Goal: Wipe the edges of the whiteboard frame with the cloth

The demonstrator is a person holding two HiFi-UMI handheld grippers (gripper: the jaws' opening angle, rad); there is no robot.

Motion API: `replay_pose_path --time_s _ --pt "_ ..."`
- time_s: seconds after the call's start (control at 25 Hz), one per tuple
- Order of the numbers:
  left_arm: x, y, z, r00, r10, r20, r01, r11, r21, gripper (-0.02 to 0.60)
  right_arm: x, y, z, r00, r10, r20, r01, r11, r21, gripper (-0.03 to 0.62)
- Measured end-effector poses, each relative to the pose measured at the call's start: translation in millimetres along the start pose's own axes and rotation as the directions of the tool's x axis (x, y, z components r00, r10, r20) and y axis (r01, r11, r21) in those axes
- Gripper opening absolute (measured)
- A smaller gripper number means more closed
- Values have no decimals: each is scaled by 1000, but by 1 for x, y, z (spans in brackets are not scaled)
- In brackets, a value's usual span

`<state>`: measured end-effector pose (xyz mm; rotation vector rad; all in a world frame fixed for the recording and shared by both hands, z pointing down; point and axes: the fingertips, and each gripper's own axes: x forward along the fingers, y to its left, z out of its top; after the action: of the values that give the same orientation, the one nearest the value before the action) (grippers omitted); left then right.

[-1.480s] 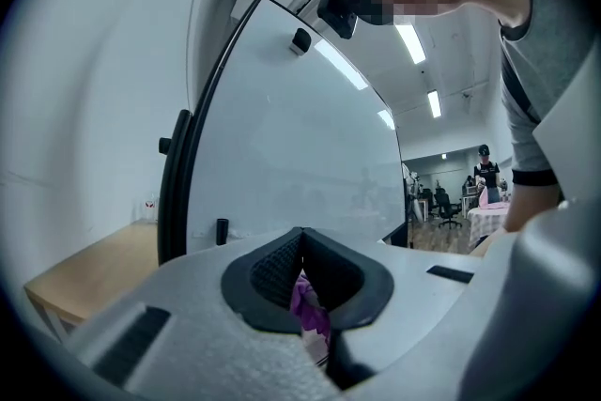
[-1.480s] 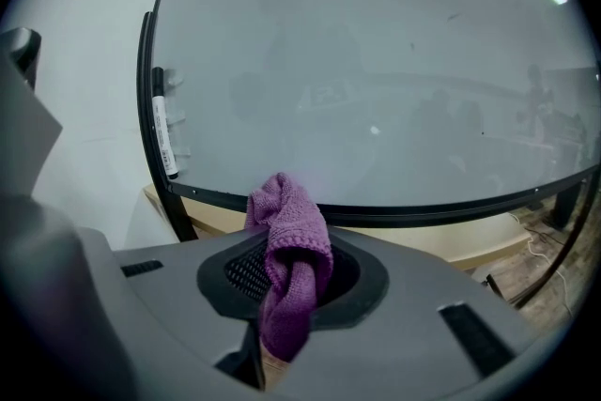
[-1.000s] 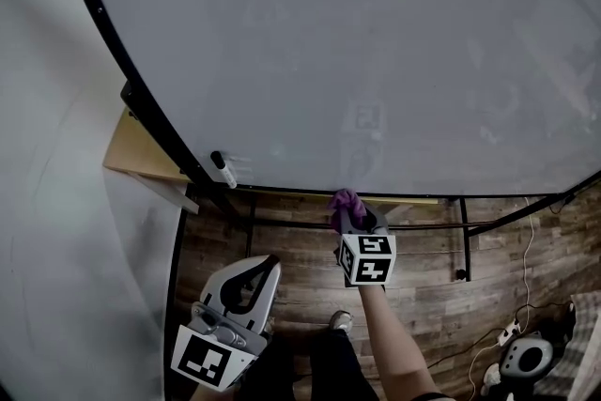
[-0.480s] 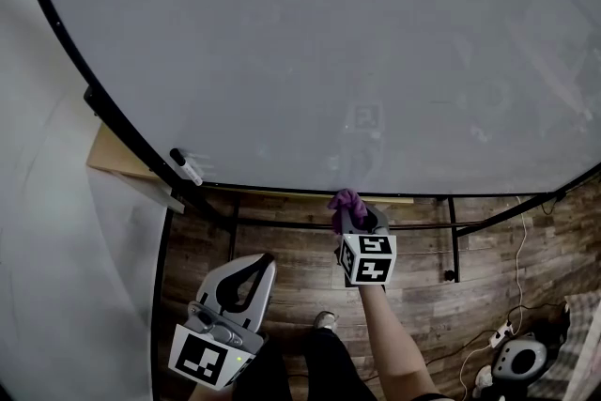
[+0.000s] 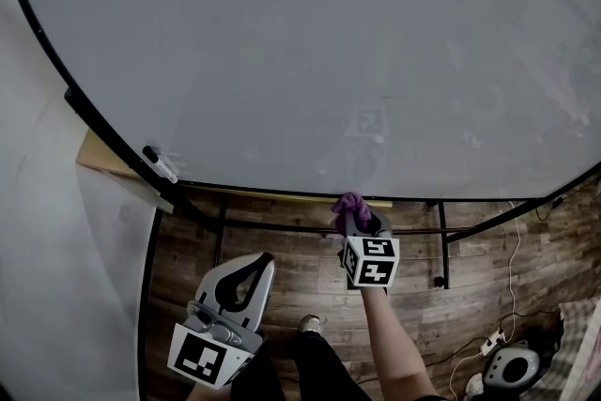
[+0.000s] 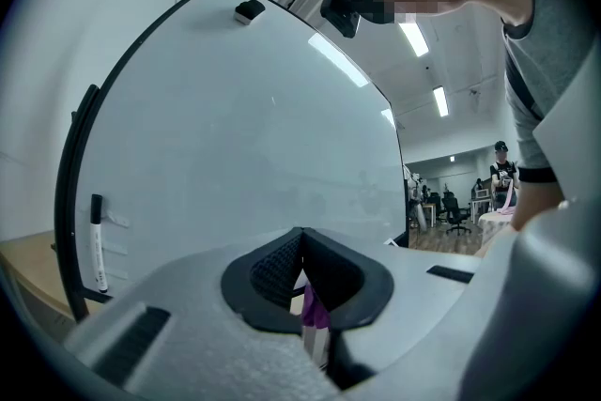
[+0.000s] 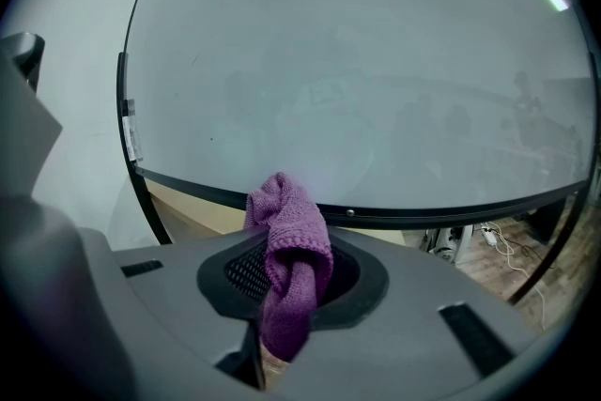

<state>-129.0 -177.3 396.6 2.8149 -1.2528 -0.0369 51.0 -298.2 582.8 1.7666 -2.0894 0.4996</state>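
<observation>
The whiteboard (image 5: 310,42) fills the head view, with a thin black frame (image 5: 282,194) round it. My right gripper (image 5: 355,217) is shut on a purple knitted cloth (image 5: 349,201), whose bunched top reaches the frame's bottom edge near the middle. In the right gripper view the cloth (image 7: 286,249) hangs from the right gripper (image 7: 293,269), just under the bottom edge of the frame (image 7: 423,213). My left gripper (image 5: 266,260) hangs lower and to the left, away from the board, shut on nothing. In its own view the left gripper (image 6: 301,241) points at the board's left frame (image 6: 64,183).
A marker (image 5: 160,165) lies near the board's lower left corner and shows again as the marker (image 6: 96,239). Behind that corner is a tan desk (image 5: 99,155). Black stand legs (image 5: 441,244) run under the board. A power strip with cables (image 5: 490,343) lies on the wooden floor at right.
The board's lower left corner and the marker have slid left in the head view. My right gripper with the cloth now sits further right along the bottom edge. The left gripper has barely moved.
</observation>
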Motion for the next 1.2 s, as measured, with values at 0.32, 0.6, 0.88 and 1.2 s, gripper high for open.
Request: replay_pose_path --time_s 0.32,0.6,0.88,1.2 --pt "8 -22 0 1000 11 6 -11 1000 10 17 -4 -24 -3 1000 -6 -6 6 1000 -2 72" --pt "-2 -18 3 1000 -11 0 11 1000 0 17 -5 -22 -4 999 -37 -16 38 999 22 72" --pt "-7 -2 6 997 -81 0 81 997 0 17 -7 -23 -3 994 -98 -38 99 995 17 72" --pt "-7 8 5 991 -132 -12 132 991 13 17 -9 -25 -3 989 -142 -37 144 989 46 72"
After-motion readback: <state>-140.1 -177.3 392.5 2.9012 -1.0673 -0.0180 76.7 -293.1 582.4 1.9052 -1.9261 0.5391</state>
